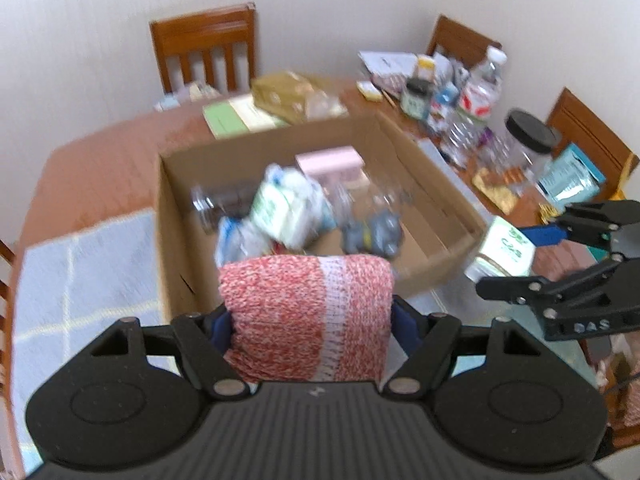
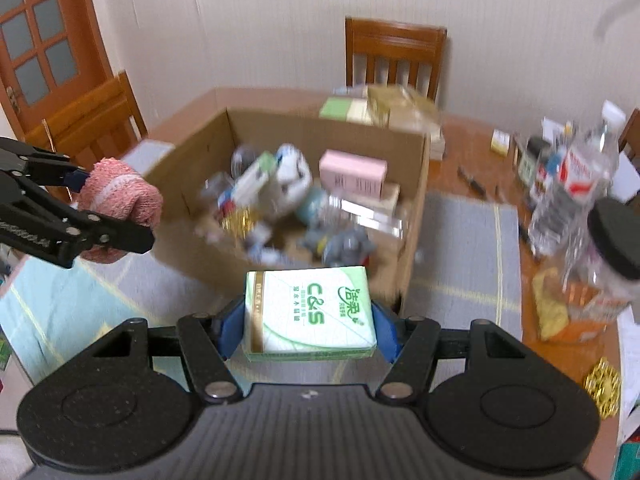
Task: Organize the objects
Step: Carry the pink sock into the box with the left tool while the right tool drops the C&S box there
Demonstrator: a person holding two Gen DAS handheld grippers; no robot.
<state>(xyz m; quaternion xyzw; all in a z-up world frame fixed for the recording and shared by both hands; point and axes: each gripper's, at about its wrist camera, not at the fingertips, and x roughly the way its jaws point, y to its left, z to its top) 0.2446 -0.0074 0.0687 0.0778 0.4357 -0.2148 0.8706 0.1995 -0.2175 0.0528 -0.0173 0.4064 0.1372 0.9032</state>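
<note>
My left fingers [image 1: 308, 320] are clamped on a rolled red-and-white cloth [image 1: 306, 316], its long side running across between them. My right fingers [image 2: 310, 322] are clamped on one green-and-white tissue pack [image 2: 310, 314], lying flat with its long side crosswise. Both are held up near the front of one open cardboard box [image 1: 176, 240], which is full of jumbled items. The box sits on a brown bench [image 1: 100, 160] with a pale checked mat [image 1: 80, 280]. I count three wooden chairs against the white wall in the left view.
</note>
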